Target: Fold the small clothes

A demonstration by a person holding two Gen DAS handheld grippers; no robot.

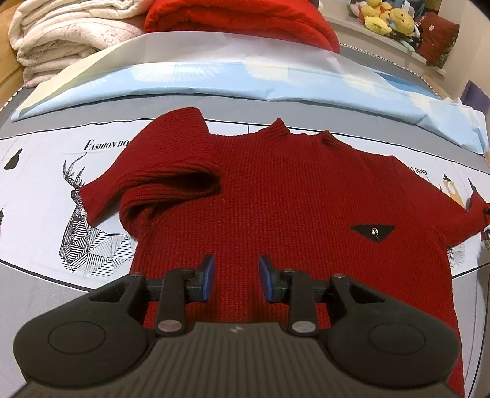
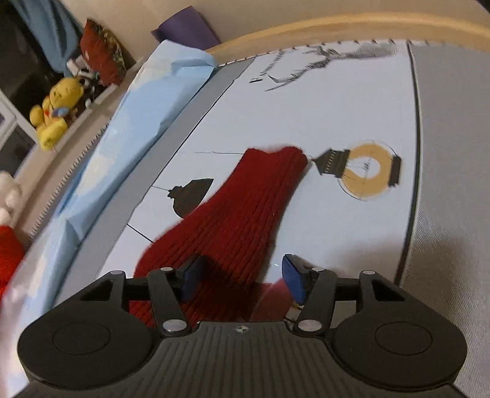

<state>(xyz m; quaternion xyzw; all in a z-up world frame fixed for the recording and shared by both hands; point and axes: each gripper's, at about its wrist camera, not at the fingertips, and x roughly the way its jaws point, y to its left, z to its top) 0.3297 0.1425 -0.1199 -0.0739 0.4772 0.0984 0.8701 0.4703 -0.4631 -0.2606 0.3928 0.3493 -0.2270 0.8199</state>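
Left wrist view shows a dark red ribbed knit sweater (image 1: 275, 196) lying flat, front up, on a pale printed bed sheet (image 1: 39, 196) with a geometric black-and-white stag drawing (image 1: 88, 232) and black lettering. One sleeve (image 1: 165, 180) is folded inward over the chest, its open cuff resting on the body of the garment. A small black triangular patch (image 1: 372, 230) sits on the chest toward the other side. The left gripper (image 1: 235, 280) hangs over the lower middle of the sweater with its blue-padded fingers (image 1: 207, 277) spread apart and nothing between them. Beyond the collar lies a light blue folded sheet (image 1: 245, 82), and behind that a stack of cream fleecy blankets (image 1: 61, 33) and a bright red padded bundle (image 1: 245, 24). Yellow plush toys (image 1: 389, 18) sit on a shelf at the far corner.

Right wrist view, slightly blurred, looks along the other sleeve (image 2: 232, 220), which stretches straight out across the sheet, its cuff ending just beside a printed black-and-tan lantern motif (image 2: 364, 168). The right gripper (image 2: 242, 281) is over the near end of this sleeve, its blue fingers (image 2: 294, 278) wide apart; one finger is over the knit, the other at its edge, and neither is pinching it. A yellow plush bear (image 2: 55, 113) sits on the ledge beside the bed.
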